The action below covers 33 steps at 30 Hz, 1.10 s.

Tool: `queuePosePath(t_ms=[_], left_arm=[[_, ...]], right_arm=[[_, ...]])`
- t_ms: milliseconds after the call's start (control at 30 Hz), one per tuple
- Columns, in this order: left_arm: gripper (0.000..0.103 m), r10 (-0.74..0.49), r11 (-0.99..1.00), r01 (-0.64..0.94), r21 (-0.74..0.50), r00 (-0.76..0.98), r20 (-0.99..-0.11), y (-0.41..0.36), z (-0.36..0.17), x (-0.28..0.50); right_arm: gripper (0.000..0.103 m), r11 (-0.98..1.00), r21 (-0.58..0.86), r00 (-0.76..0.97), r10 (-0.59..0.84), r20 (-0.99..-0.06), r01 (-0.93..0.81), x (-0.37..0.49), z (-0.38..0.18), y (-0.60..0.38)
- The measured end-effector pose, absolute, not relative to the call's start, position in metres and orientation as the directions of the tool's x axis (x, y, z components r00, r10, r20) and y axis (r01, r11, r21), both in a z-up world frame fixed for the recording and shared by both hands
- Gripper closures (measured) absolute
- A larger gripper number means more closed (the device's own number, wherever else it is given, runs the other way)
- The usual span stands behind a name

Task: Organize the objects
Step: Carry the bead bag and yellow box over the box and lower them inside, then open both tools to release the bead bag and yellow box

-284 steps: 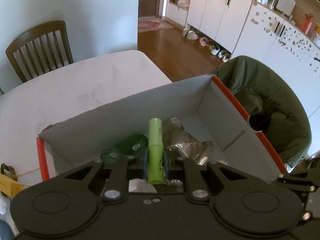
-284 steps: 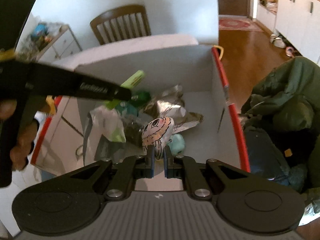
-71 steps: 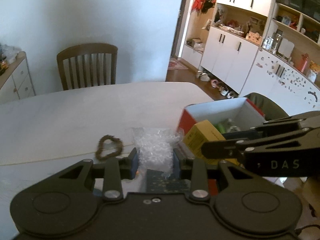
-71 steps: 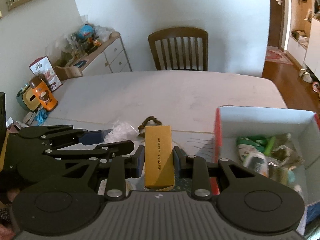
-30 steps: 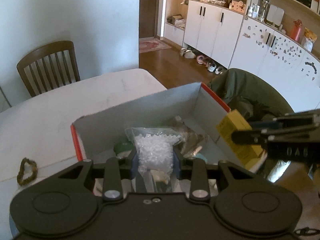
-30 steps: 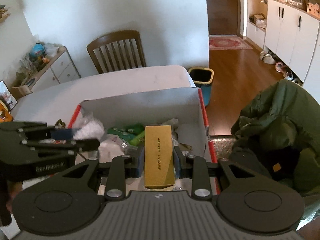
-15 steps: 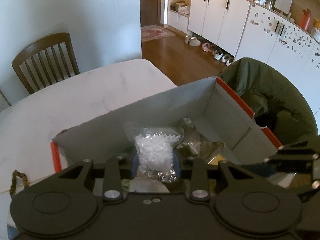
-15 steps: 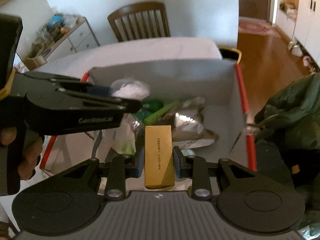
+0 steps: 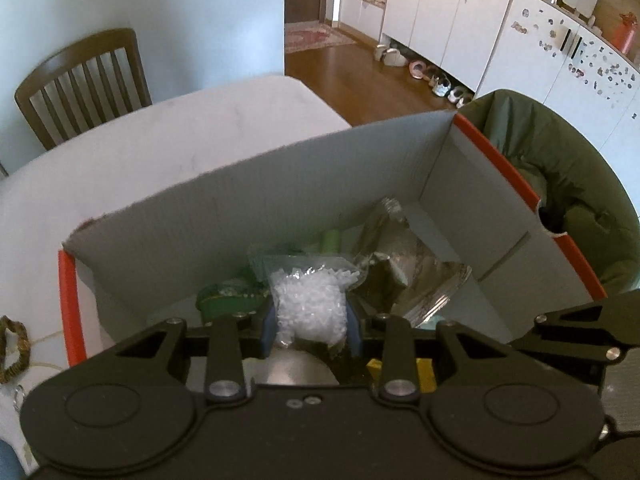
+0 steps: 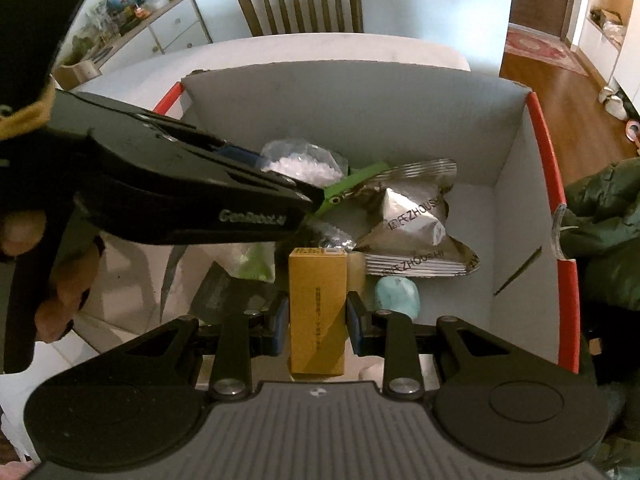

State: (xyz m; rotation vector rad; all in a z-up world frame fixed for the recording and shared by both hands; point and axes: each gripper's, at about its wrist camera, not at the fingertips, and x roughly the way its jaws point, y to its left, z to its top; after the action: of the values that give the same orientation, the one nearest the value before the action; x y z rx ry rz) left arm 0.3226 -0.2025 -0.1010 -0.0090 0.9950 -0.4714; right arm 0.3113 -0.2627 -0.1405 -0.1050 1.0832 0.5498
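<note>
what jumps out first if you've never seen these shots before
Both grippers hang over an open red-edged cardboard box. The right gripper frames a yellow carton; the left gripper pinches a clear bag of white pellets. A silver foil snack pouch glints among the clutter inside.

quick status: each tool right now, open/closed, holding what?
Left tool: closed on the bag of white pellets, over the box.
Right tool: closed on the yellow carton, over the same box.

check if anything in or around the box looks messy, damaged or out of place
Nothing looks spilled or broken. The box holds a loose jumble: a crumpled silver packet, a green tube. A brown bead loop lies alone on the table, outside the box.
</note>
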Motion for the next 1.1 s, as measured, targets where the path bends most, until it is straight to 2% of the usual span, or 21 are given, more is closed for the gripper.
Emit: queuePosePath(t_ms=[500,600,667,700,733,767,833,1100], left_arm=[[0.066,-0.389,0.897,0.375,-0.234,0.418,-0.821,-0.2,-0.105,0.328],[0.056,-0.387,0.901,0.365,-0.237,0.425,-0.818,-0.2,-0.103,0.327],[0.041,-0.384,0.903,0.361,-0.232,0.441,-0.811,-0.201,-0.101,0.325],[0.041,-0.382,0.905,0.361,-0.227,0.45,-0.807,-0.201,-0.1,0.323],[0.041,-0.382,0.905,0.36,-0.227,0.453,-0.805,-0.202,-0.099,0.323],[0.041,-0.383,0.905,0.359,-0.228,0.455,-0.804,-0.201,-0.097,0.321],[0.041,-0.386,0.906,0.352,-0.233,0.464,-0.798,-0.199,-0.093,0.319],[0.039,-0.397,0.909,0.331,-0.252,0.507,-0.765,-0.185,-0.073,0.3]], right_arm=[[0.073,0.864,0.203,0.384,0.4,-0.832,-0.46,0.307,-0.125,-0.273],[0.073,0.866,0.213,0.402,0.412,-0.818,-0.453,0.306,-0.117,-0.279],[0.073,0.871,0.216,0.413,0.41,-0.813,-0.442,0.305,-0.112,-0.284],[0.072,0.873,0.217,0.417,0.41,-0.811,-0.436,0.304,-0.111,-0.286],[0.067,0.875,0.219,0.423,0.41,-0.808,-0.431,0.304,-0.11,-0.288],[0.056,0.879,0.219,0.432,0.409,-0.804,-0.423,0.303,-0.109,-0.291],[0.049,0.883,0.233,0.453,0.417,-0.788,-0.407,0.301,-0.107,-0.298],[0.048,0.878,0.255,0.485,0.443,-0.754,-0.405,0.289,-0.088,-0.308]])
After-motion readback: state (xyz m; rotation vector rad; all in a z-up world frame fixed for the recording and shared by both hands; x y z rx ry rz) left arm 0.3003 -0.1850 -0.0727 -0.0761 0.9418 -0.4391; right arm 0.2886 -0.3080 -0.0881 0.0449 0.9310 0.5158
